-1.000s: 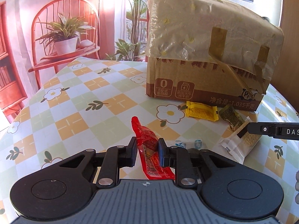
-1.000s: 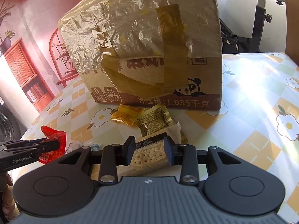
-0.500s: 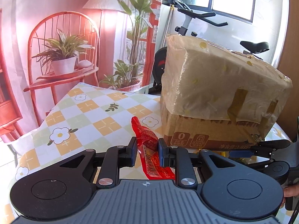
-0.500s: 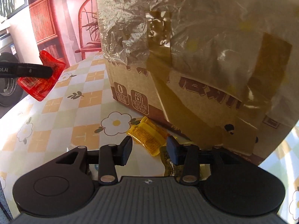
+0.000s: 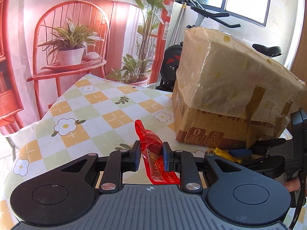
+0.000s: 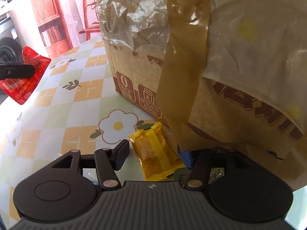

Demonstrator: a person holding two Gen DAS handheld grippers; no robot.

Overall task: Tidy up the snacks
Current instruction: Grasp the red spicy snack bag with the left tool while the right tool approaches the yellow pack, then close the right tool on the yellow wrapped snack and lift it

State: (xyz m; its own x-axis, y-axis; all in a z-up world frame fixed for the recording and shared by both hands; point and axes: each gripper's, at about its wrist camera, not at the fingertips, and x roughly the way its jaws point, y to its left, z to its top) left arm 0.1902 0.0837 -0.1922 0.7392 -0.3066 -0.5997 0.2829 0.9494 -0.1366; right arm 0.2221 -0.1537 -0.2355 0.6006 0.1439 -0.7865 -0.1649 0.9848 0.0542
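My left gripper [image 5: 149, 153] is shut on a red snack packet [image 5: 153, 153] and holds it in the air above the table; the packet also shows at the left of the right wrist view [image 6: 25, 76]. My right gripper [image 6: 153, 153] is open, low over the table, with a yellow snack packet [image 6: 155, 151] lying between its fingers. Its right finger is partly hidden under a tape flap of the cardboard box [image 6: 211, 76]. The box [image 5: 230, 99], covered with a plastic sheet, stands at the right in the left wrist view.
The table [image 5: 96, 111] has a checked flower cloth. A dark green packet [image 6: 216, 172] lies by my right gripper's base. A red chair with a potted plant [image 5: 71, 49] and an exercise bike [image 5: 211, 19] stand beyond the table.
My left gripper has risen with the red packet. My right gripper has moved forward and left off the cracker packet and now straddles the yellow packet, closer to the box.
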